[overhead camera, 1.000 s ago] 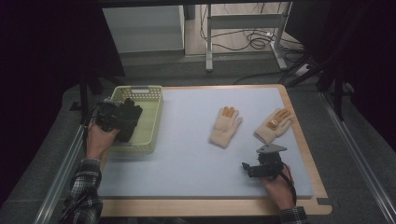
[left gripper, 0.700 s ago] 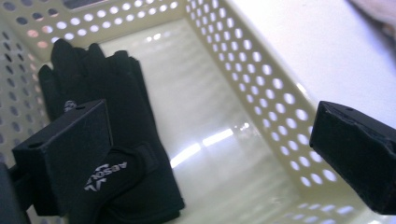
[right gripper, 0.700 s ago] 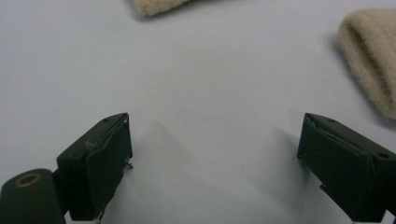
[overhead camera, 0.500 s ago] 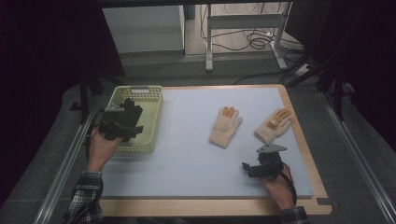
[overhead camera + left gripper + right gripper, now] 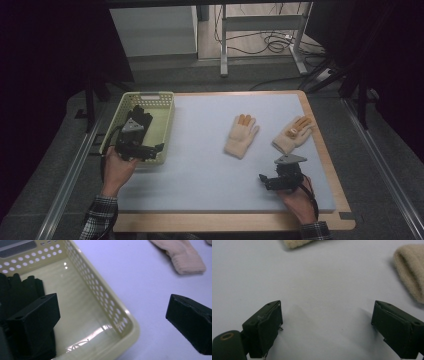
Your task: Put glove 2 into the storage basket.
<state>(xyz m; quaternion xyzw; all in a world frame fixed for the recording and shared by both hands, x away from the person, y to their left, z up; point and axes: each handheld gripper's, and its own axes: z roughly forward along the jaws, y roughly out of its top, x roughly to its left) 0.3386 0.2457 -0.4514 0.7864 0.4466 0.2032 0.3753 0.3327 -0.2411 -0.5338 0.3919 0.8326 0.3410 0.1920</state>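
With both sets of jaws released, our left gripper (image 5: 134, 135) over the pale yellow perforated plastic basket (image 5: 165, 131) should swing toward three o'clock for the nearer cream knitted glove (image 5: 241, 136), pinching its cuff.

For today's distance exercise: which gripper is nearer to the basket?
Left. The left gripper hangs over the basket, with one jaw above its inside. The right gripper sits far across the mat, below the gloves.
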